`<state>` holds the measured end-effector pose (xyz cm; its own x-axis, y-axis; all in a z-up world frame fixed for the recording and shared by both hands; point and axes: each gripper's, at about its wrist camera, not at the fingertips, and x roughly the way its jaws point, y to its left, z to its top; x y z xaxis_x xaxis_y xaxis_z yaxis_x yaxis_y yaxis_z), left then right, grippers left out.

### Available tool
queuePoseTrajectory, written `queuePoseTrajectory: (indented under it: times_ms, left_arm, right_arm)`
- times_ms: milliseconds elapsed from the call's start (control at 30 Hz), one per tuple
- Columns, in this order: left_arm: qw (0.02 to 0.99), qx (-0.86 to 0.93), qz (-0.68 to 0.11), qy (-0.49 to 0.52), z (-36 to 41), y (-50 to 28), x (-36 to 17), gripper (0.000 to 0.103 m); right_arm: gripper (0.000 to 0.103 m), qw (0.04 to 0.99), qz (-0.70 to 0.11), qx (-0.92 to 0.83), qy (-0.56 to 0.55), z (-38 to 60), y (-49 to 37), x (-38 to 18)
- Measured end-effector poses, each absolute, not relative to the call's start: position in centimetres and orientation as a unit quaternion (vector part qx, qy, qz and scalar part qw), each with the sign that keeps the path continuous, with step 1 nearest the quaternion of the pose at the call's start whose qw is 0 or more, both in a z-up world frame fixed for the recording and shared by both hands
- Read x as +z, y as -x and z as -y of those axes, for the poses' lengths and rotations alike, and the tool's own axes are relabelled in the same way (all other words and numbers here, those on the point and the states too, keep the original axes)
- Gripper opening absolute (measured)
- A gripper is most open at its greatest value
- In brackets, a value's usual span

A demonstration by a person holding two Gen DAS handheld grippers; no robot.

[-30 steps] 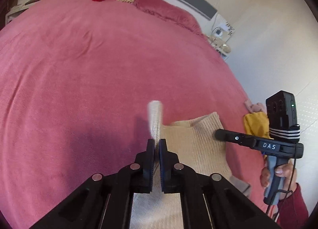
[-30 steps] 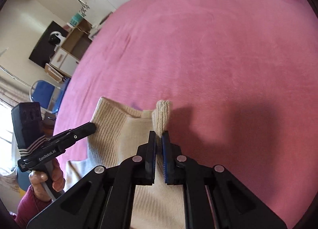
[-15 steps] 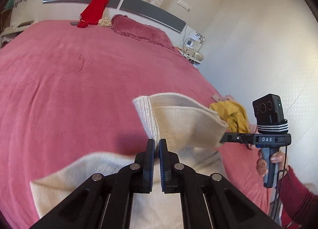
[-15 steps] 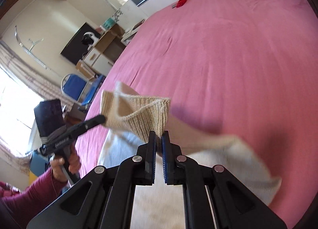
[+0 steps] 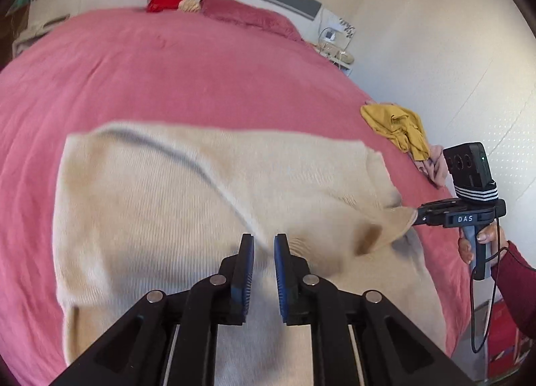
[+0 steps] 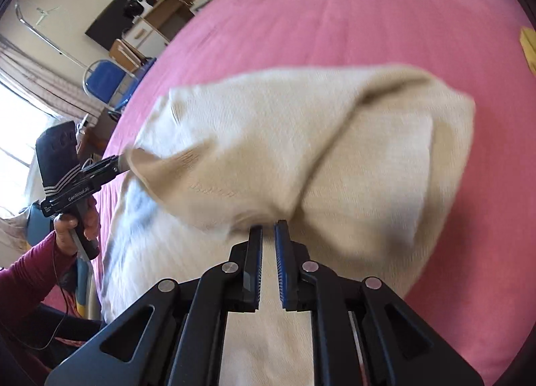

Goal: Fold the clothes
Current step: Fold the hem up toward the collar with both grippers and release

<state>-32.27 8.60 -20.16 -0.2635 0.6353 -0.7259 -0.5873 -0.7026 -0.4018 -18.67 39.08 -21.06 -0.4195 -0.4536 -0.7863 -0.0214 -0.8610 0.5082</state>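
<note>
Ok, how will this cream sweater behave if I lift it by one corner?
Likely floppy: the cream sweater drapes in soft folds from the corner pinched by the right tongs. Probably not slippery, since its ribbed knit looks grippy. It seems bulky for a single pinch, so most of it may drag across the pink bedspread rather than lift clear.
</note>
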Motion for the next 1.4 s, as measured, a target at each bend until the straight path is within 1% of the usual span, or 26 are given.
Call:
queuePoseTrajectory:
  times_ms: [67,233,333,400,500,533,567,633,733,767,800,833,933,967,1067,1100,1133,1167,1233,1267,1333,1400]
  left_arm:
    - [0.374,0.793,0.059,0.478,-7.3,32.5,-20.4,0.014]
    - [0.365,0.791,0.142,0.471,-5.9,33.6,-19.0,0.016]
    - [0.387,0.777,0.156,0.472,-8.1,34.1,-18.1,0.018]
    - [0.404,0.759,0.138,0.492,-10.6,34.1,-18.6,0.018]
    - [0.370,0.752,0.051,0.544,-13.9,33.5,-21.5,0.019]
    - [0.358,0.747,0.022,0.559,-15.0,33.3,-22.5,0.017]
    - [0.353,0.747,0.012,0.564,-15.2,33.2,-23.1,0.017]
    - [0.352,0.752,0.027,0.556,-13.8,33.2,-23.4,0.012]
    - [0.342,0.760,0.069,0.549,-11.2,33.6,-22.6,0.012]
    - [0.345,0.761,0.076,0.543,-10.6,33.5,-22.1,0.013]
    - [0.350,0.764,0.082,0.536,-10.0,33.3,-21.5,0.017]
    - [0.358,0.765,0.083,0.529,-10.0,32.9,-21.0,0.017]
    - [0.392,0.760,0.078,0.512,-10.7,31.4,-19.8,0.019]
    - [0.401,0.756,0.068,0.512,-11.3,30.8,-19.8,0.019]
    - [0.383,0.746,-0.011,0.544,-13.6,29.7,-22.2,0.019]
    - [0.380,0.745,-0.020,0.548,-13.8,29.5,-22.5,0.019]
    - [0.381,0.747,-0.013,0.545,-13.5,29.6,-22.2,0.016]
    - [0.382,0.748,-0.007,0.542,-13.1,29.6,-22.0,0.016]
    - [0.385,0.751,0.006,0.537,-12.5,29.7,-21.5,0.016]
    - [0.386,0.752,0.012,0.535,-12.2,29.8,-21.3,0.017]
    - [0.404,0.758,0.026,0.512,-12.2,30.2,-19.5,0.020]
    - [0.409,0.768,0.031,0.492,-12.9,31.2,-18.0,0.021]
  right_arm:
    - [0.027,0.104,0.241,-0.815,-0.517,-40.3,17.8,-20.8]
    - [0.028,0.087,0.283,-0.823,-0.485,-41.1,17.9,-18.8]
    - [0.031,0.102,0.291,-0.815,-0.491,-39.4,19.0,-19.3]
    - [0.031,0.108,0.296,-0.793,-0.522,-37.7,20.3,-20.9]
    - [0.030,0.061,0.259,-0.779,-0.568,-36.7,20.5,-23.1]
    - [0.026,0.043,0.250,-0.777,-0.576,-36.9,20.3,-23.6]
    - [0.020,0.030,0.255,-0.778,-0.574,-37.6,19.9,-23.5]
    - [0.021,0.003,0.257,-0.776,-0.576,-38.8,19.1,-23.5]
    - [0.022,-0.009,0.271,-0.772,-0.575,-40.4,18.1,-23.1]
    - [0.024,-0.008,0.280,-0.774,-0.568,-40.7,17.8,-22.7]
    - [0.024,-0.003,0.284,-0.780,-0.558,-40.7,17.6,-22.0]
    - [0.024,0.010,0.295,-0.784,-0.546,-40.6,17.6,-21.4]
    - [0.025,0.058,0.329,-0.791,-0.513,-39.5,17.9,-20.2]
    - [0.027,0.070,0.334,-0.791,-0.508,-39.0,18.0,-20.2]
    - [0.028,0.054,0.322,-0.780,-0.535,-38.7,18.1,-21.1]
    - [0.028,0.049,0.317,-0.776,-0.543,-38.6,18.1,-21.4]
    - [0.028,0.044,0.313,-0.772,-0.552,-38.5,18.2,-21.8]
    - [0.026,0.039,0.309,-0.767,-0.561,-38.4,18.2,-22.1]
    - [0.028,0.030,0.301,-0.761,-0.574,-38.3,18.3,-22.5]
    - [0.028,0.038,0.307,-0.765,-0.566,-38.6,18.4,-21.6]
    - [0.030,0.064,0.342,-0.777,-0.525,-39.6,19.0,-19.4]
    - [0.044,0.067,0.358,-0.798,-0.480,-40.6,20.9,-17.4]
